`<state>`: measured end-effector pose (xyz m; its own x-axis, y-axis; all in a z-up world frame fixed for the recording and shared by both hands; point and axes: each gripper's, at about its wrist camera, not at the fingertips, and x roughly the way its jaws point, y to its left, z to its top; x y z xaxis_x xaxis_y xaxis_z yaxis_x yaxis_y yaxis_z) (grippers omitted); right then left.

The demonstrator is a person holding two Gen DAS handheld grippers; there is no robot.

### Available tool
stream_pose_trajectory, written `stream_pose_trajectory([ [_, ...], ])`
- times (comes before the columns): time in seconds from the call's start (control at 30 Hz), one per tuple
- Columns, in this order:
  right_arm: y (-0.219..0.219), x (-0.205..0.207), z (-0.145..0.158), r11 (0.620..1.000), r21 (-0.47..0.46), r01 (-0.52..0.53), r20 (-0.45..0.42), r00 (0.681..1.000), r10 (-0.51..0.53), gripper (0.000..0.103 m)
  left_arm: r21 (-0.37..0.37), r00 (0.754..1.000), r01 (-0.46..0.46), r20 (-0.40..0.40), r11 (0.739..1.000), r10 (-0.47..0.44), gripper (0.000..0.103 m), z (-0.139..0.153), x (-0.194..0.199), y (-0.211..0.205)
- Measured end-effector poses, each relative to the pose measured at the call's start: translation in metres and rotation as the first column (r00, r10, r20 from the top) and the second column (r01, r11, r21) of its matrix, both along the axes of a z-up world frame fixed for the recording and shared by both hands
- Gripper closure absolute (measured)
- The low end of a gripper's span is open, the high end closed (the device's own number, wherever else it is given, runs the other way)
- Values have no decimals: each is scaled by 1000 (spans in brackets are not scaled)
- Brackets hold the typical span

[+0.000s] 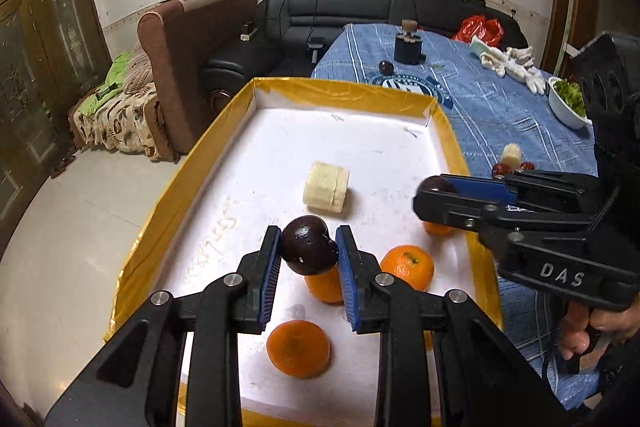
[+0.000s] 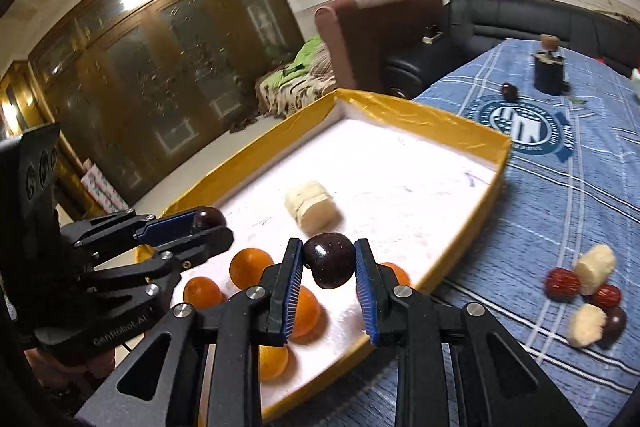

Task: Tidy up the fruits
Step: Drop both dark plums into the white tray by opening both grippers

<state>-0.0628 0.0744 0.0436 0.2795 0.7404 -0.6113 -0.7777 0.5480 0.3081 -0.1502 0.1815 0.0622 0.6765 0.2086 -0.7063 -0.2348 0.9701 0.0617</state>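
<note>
A yellow-rimmed white tray (image 1: 446, 131) (image 2: 460, 125) lies on the blue tablecloth. In it are several oranges (image 1: 408, 266) (image 2: 250, 267) and a peeled banana piece (image 1: 326, 187) (image 2: 312, 206). My left gripper (image 1: 309, 254) (image 2: 208, 223) is shut on a dark plum (image 1: 308, 245) (image 2: 210, 217) above the oranges. My right gripper (image 2: 329, 265) (image 1: 434, 189) is shut on another dark plum (image 2: 330, 259) (image 1: 438, 185) above the tray's right side.
Outside the tray to the right lie red dates (image 2: 562, 283), banana pieces (image 2: 596, 267) and a dark fruit (image 2: 614, 323). Farther back are a lone plum (image 1: 386, 67) (image 2: 509, 91), a black jar (image 1: 408, 45), a white bowl of greens (image 1: 568, 101) and white cloth (image 1: 516, 63).
</note>
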Motion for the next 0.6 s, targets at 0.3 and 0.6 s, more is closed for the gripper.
stream_pose_trajectory([
  [0.3,2,4,-10,1000,-4,-3,0,1000,3,60,32,999,-35,-35,999,36,77,-6,2,-2],
  [0.6,-23,8,11,999,45,30,11,999,-31,55,81,1000,-13,0,997,13,49,11,-3,-17],
])
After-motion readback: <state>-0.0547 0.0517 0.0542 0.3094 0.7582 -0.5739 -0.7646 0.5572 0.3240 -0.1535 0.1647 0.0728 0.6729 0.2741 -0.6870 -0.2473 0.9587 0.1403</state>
